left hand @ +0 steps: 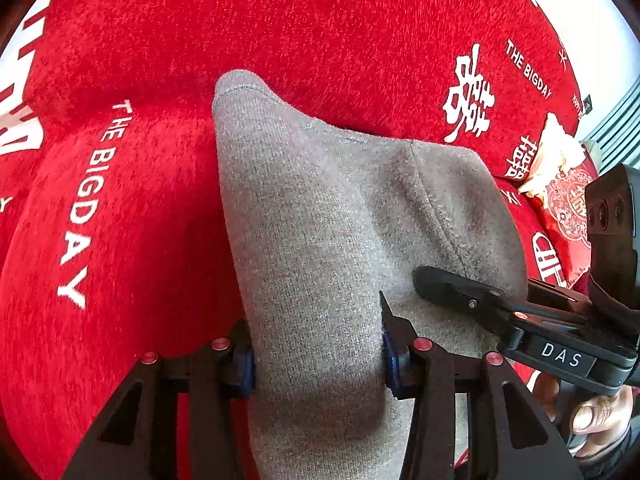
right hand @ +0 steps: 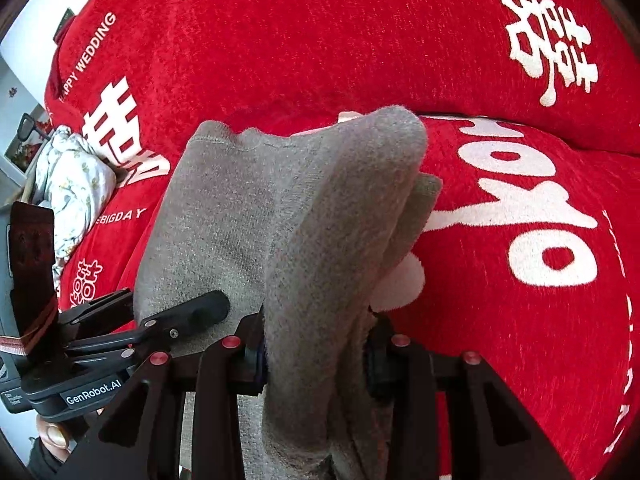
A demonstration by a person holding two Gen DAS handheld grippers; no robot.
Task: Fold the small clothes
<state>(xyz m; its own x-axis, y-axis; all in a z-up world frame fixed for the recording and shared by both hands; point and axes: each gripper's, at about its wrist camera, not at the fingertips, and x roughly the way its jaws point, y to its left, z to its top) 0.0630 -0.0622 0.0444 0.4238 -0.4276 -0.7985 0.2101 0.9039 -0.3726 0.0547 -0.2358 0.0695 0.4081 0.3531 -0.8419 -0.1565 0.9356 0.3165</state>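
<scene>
A grey knit garment (left hand: 320,208) hangs bunched above the red cover, held from below by both grippers. In the left wrist view my left gripper (left hand: 320,364) is shut on a thick fold of it, the cloth filling the gap between the blue pads. One of the right gripper's fingers (left hand: 460,288) lies against the cloth's right side. In the right wrist view my right gripper (right hand: 316,360) is shut on a doubled fold of the same grey garment (right hand: 304,208). One of the left gripper's fingers (right hand: 192,312) presses the cloth beside it. The garment's lower part is hidden behind the grippers.
A red plush cover (left hand: 120,200) with white lettering spreads under everything. A patterned red cushion (left hand: 568,208) lies at the right edge, and a white floral cloth (right hand: 72,188) at the left. A person's hand (left hand: 596,416) grips the right tool's handle.
</scene>
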